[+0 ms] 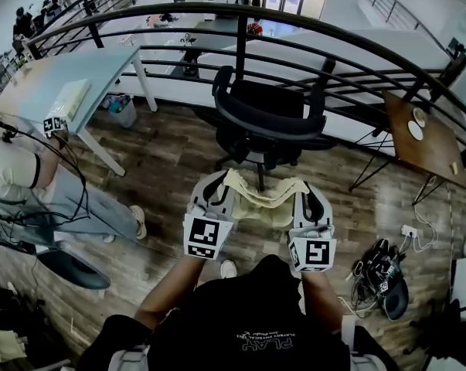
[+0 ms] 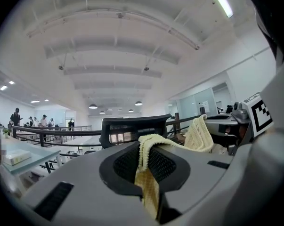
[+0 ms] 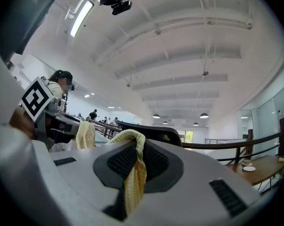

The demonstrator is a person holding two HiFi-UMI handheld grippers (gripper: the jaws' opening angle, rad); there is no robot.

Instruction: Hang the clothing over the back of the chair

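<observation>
cream knit cloth (image 1: pixel 260 201) hangs spread between the two grippers, in front of the person and above the wood floor (image 1: pixel 171 157). the left gripper (image 1: pixel 215 195) has its jaws pressed together on one upper edge; its own view shows the knit folded over the tips and trailing down between the pads. the right gripper (image 1: pixel 308 201) pinches the other edge the same way, with a twisted strip of fabric caught between its jaws. both point roughly level toward the black chair (image 1: pixel 265 118), which stands just ahead by the railing (image 1: pixel 356 45). the top of the chair's back is turned to the person and bare.

the step in hand looks like the carry: the cloth is lifted and opened out but not yet at the chair, and nothing touches the back.

the next move likely calls for raising both grippers so the sagging middle clears the top edge. they would then go forward together until the cloth crosses the back, and lower so fabric falls on both sides. only then should the jaws part. the two ends need to stay level, or the knit may slide off one side.
</observation>
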